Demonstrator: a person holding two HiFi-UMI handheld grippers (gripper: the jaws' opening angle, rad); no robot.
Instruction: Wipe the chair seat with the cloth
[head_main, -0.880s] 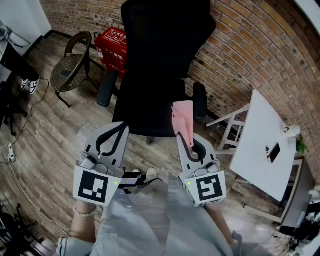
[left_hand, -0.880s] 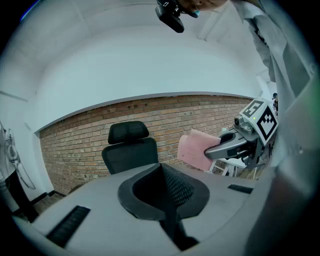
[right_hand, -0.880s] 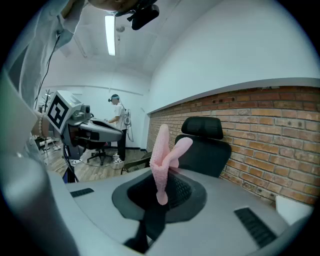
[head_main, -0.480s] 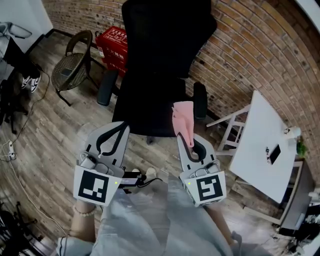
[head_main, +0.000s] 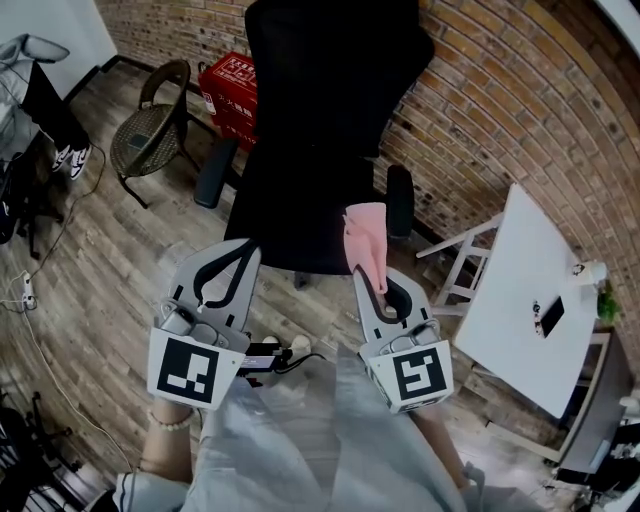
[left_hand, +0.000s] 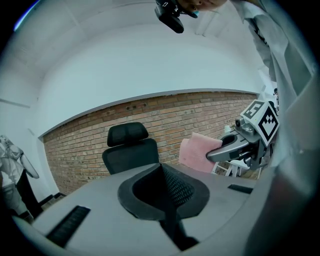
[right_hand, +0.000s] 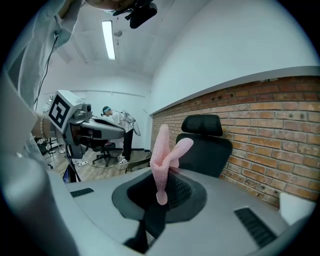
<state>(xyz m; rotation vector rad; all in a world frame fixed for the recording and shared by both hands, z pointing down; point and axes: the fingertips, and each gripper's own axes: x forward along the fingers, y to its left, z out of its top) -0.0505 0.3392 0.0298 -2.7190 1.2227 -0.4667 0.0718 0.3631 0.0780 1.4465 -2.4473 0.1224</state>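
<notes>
1. A person stood facing a black office chair (head_main: 310, 150) with a gripper in each hand, both held low in front of the body over a wooden floor (head_main: 90, 250).
2. The right gripper (head_main: 370, 275) had its jaws clamped on a pink cloth (head_main: 366, 232). The cloth stuck out past the jaw tips in a crumpled fold.
3. From the head view the cloth overlapped the front right corner of the chair seat (head_main: 295, 215), near the right armrest (head_main: 399, 200). In the right gripper view the chair stood farther off, beyond the cloth, so the cloth looked clear of the seat.
4. The left gripper (head_main: 240, 255) held nothing. Its jaws were pressed together, pointing at the seat's front left edge.
5. The two grippers were side by side and apart.
6. A brick wall (head_main: 480, 90) ran behind the chair. A wicker chair (head_main: 145, 135) and a red box (head_main: 228, 85) stood to the left, and a white table (head_main: 525, 290) to the right.
</notes>
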